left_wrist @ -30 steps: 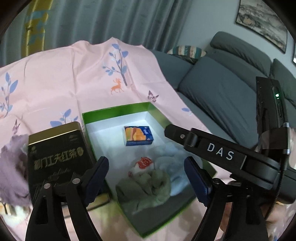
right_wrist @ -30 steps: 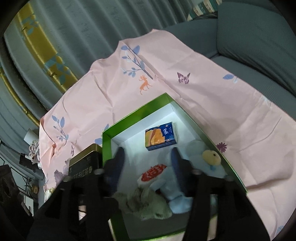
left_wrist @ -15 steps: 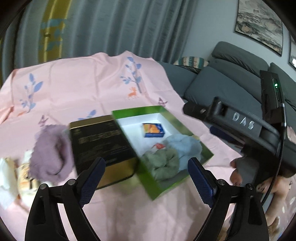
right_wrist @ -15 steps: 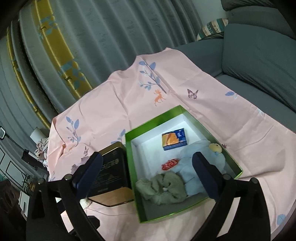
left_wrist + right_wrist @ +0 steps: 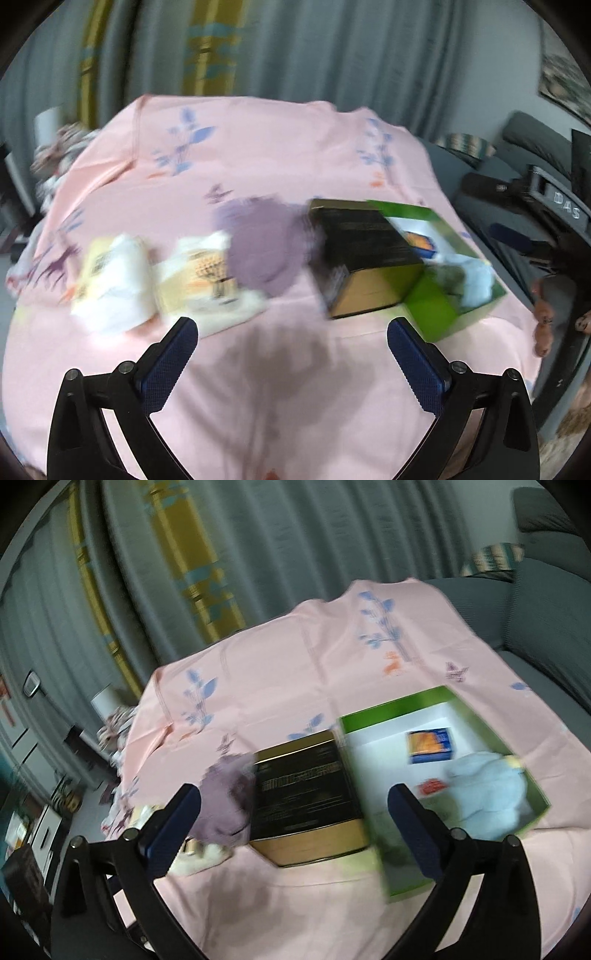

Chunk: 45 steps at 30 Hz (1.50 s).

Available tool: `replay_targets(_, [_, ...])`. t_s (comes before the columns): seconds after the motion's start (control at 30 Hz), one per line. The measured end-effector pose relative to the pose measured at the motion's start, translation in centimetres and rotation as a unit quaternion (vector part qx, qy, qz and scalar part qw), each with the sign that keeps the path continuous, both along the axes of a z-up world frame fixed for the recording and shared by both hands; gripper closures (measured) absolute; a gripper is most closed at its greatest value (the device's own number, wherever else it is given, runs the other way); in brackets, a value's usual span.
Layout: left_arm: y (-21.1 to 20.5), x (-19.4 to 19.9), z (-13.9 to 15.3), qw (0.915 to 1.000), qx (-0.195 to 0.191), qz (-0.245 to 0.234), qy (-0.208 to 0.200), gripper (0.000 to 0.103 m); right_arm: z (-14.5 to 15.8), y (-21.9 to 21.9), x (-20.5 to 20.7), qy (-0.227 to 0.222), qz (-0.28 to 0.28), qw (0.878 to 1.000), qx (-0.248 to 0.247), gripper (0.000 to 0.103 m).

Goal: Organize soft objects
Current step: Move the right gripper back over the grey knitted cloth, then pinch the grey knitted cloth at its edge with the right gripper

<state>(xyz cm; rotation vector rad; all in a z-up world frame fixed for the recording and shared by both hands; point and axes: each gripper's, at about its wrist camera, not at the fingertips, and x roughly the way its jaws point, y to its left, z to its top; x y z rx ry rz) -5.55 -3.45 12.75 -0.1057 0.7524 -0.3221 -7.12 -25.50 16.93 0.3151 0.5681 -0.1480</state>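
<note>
Looking along the left gripper [image 5: 291, 334], the two blue-padded jaws are spreading apart with nothing between them, above a pink cloth printed with blue leaves [image 5: 280, 147]. Everything here is smeared by motion blur. On the cloth, a fuzzy mauve soft lump [image 5: 264, 245] lies just left of a black rectangular tin with gold sides [image 5: 364, 254] and seems to touch it, though the blur hides the edge. Left of the mauve lump lie two pale packets, one cream and yellow [image 5: 207, 273] and one mostly white [image 5: 114, 284]; their print cannot be read. Right of the tin, and against it, sits a shallow green cardboard box with a white inside [image 5: 430, 306]. It holds a small orange and blue packet [image 5: 419, 242] near the far wall, a pale blue plush [image 5: 476, 275] and something grey-green beside the plush. The right gripper [image 5: 532, 232] shows at the far right edge, over a grey sofa [image 5: 532, 129].

From the right wrist, the right gripper [image 5: 295, 805] has its jaws wide apart and empty, hanging above the tin [image 5: 303, 797] and the near left part of the green box [image 5: 399, 705]. Inside the box, the orange and blue packet [image 5: 430, 746] lies flat near the far wall, the pale blue plush [image 5: 487, 790] fills the right corner, and a small red and white item [image 5: 432, 786] sits just left of it. The mauve lump [image 5: 227, 808] rests outside the box, against the tin's left side.
</note>
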Motion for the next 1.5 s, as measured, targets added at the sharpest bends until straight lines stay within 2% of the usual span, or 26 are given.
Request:
replay_targets(0.07, [2.8, 0.1, -1.4, 0.9999, -0.007, 0.007, 0.009, 0.001, -0.3, 1.4, 0.5, 0.003, 0.022, 1.000, 0.002, 0.002])
replay_targets(0.2, [7.7, 0.3, -4.6, 0.9979, -0.043, 0.046, 0.019, 0.001, -1.6, 4.4, 2.8, 0.017, 0.074, 0.996, 0.047, 0.005])
replay_targets(0.27, [9.6, 0.4, -6.2, 0.9949, -0.068, 0.065, 0.035, 0.001, -2.3, 6.1, 4.1, 0.030, 0.078, 0.996, 0.036, 0.010])
replay_targets(0.33, [10.6, 0.9, -7.1, 0.9925, -0.076, 0.079, 0.054, 0.001, -3.8, 8.3, 6.3, 0.053, 0.086, 0.995, 0.027, 0.015])
replay_targets(0.47, [11.8, 1.2, -7.2, 0.9899, -0.094, 0.094, 0.050, 0.001, -6.2, 10.2, 11.0, 0.104, 0.068, 0.992, 0.023, 0.025])
replay_targets(0.53, [12.3, 1.2, -7.3, 0.9887, -0.102, 0.097, 0.053, 0.001, -7.4, 11.0, 13.8, 0.134, 0.050, 0.990, -0.003, 0.029])
replay_targets(0.63, [12.8, 1.2, -7.5, 0.9888, -0.093, 0.104, 0.053, 0.001, -9.0, 11.4, 16.8, 0.163, 0.019, 0.986, -0.033, 0.031])
replay_targets(0.7, [13.1, 1.4, -7.4, 0.9890, -0.085, 0.111, 0.049, 0.001, -10.2, 11.3, 17.9, 0.183, 0.006, 0.982, -0.045, 0.046])
replay_targets(0.77, [13.5, 1.5, -7.4, 0.9885, -0.088, 0.113, 0.049, 0.001, -11.2, 11.1, 18.4, 0.197, -0.001, 0.979, -0.048, 0.079])
replay_targets(0.8, [13.5, 1.5, -7.5, 0.9882, -0.091, 0.112, 0.051, 0.001, -11.5, 10.9, 18.4, 0.200, 0.002, 0.979, -0.046, 0.089])
replay_targets(0.83, [13.7, 1.6, -7.5, 0.9878, -0.096, 0.111, 0.053, 0.001, -11.5, 10.7, 18.3, 0.199, 0.002, 0.979, -0.047, 0.095])
replay_targets(0.97, [13.8, 1.6, -7.5, 0.9873, -0.100, 0.110, 0.055, 0.001, -9.6, 10.1, 16.3, 0.162, 0.010, 0.986, -0.036, 0.097])
replay_targets(1.1, [13.9, 1.6, -7.5, 0.9863, -0.105, 0.114, 0.057, 0.001, -5.0, 8.7, 12.0, 0.098, 0.038, 0.994, 0.010, 0.097])
replay_targets(1.17, [14.0, 1.6, -7.5, 0.9857, -0.108, 0.115, 0.059, 0.001, -2.5, 8.6, 9.7, 0.067, 0.056, 0.996, 0.018, 0.097])
replay_targets(1.3, [14.3, 1.6, -7.7, 0.9841, -0.112, 0.122, 0.064, 0.001, 1.7, 9.3, 5.1, 0.015, 0.089, 0.996, 0.010, 0.097])
replay_targets(1.5, [14.8, 1.3, -7.5, 0.9825, -0.120, 0.127, 0.064, 0.001, 5.2, 10.5, 0.6, -0.035, 0.134, 0.990, 0.020, 0.097])
